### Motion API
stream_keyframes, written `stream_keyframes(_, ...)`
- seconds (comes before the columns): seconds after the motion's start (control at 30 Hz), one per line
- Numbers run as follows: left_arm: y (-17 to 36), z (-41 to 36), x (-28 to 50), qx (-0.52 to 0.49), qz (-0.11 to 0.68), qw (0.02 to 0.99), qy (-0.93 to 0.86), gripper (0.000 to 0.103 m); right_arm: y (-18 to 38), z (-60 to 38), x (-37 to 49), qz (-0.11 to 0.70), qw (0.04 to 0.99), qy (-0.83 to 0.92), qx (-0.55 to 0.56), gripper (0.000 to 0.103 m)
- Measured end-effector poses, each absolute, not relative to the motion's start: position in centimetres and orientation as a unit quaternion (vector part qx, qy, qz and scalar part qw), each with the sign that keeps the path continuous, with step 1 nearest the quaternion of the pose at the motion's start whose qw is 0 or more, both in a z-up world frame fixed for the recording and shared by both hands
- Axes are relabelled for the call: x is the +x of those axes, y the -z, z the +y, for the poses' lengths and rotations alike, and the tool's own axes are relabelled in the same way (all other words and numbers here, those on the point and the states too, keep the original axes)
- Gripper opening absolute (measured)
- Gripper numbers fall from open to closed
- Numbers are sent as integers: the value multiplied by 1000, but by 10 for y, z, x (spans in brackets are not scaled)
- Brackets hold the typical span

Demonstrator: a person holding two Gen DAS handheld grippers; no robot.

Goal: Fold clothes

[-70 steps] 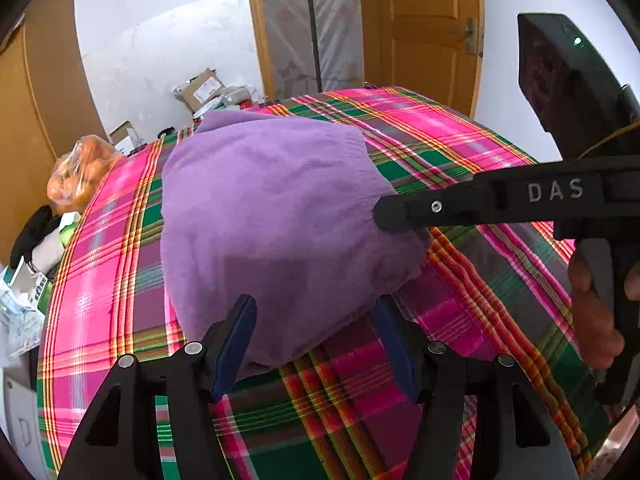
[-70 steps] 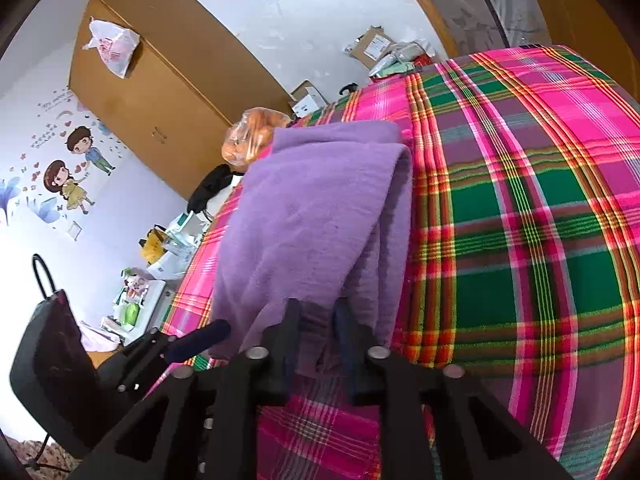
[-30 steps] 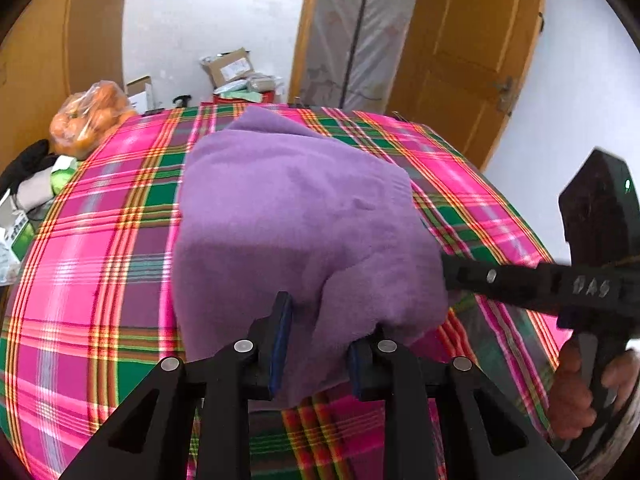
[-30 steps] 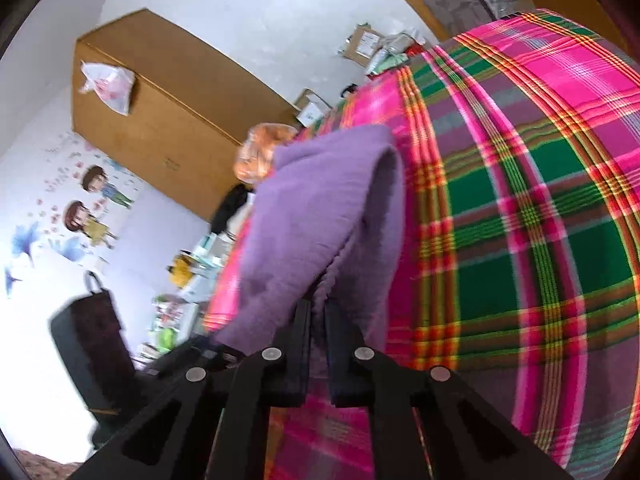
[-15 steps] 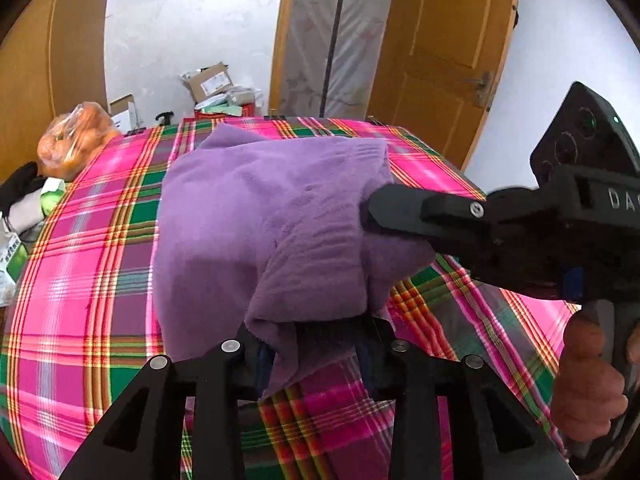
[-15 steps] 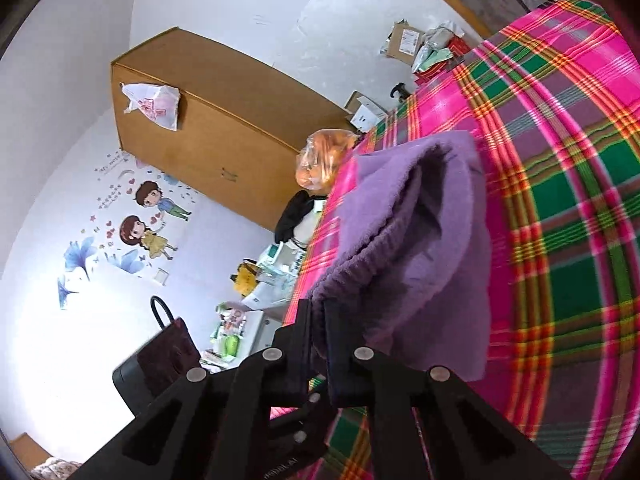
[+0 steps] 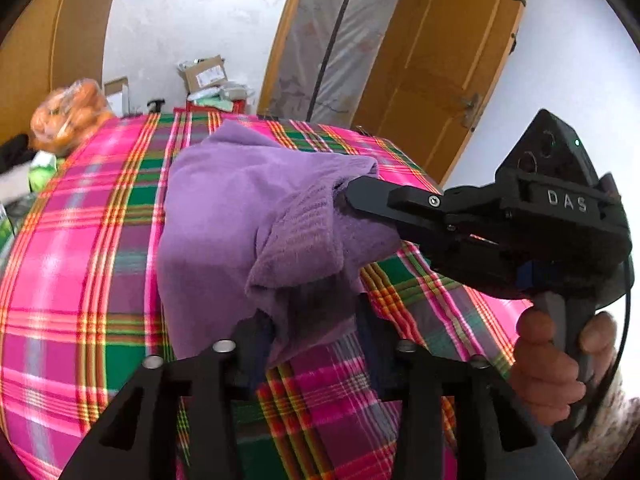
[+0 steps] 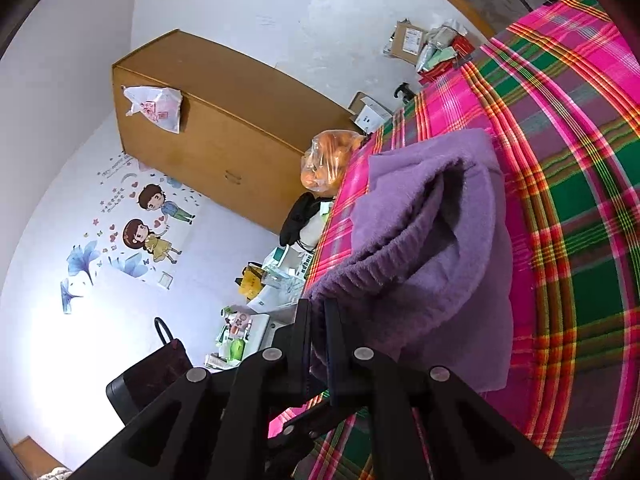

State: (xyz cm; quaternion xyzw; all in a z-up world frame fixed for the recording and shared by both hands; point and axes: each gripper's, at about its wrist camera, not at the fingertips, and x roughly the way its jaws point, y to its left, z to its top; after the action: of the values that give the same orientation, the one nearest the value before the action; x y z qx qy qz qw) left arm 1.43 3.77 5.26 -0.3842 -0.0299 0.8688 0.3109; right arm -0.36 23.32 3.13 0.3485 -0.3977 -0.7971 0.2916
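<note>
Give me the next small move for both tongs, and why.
Probably carry the lifted hem forward over the far half. Left tongs and right tongs both pinch the near edge of the purple garment, raised off the plaid cloth, fold unfinished.

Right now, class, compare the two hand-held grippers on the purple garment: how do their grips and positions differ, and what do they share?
The left hand-held gripper holds a thick bunched wad at the purple garment's near edge, so its fingers stand apart. The right hand-held gripper pinches a thin ribbed hem, its fingers almost touching. The left grips the near edge head-on; the right comes in from the right side, higher up. Both are shut on the same garment, lifting it off the plaid cloth.
</note>
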Motion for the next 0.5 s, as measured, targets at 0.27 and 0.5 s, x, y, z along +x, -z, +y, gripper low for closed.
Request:
stream_keyframes(0.27,-47,48,8,-395,-4,272,-877,45,-30,227,0,-392,299,794,355,7)
stream_keyframes(0.5,-39,44,-2,-404,2,207,-891,45,-25,229,3,-390,297,792,364,7)
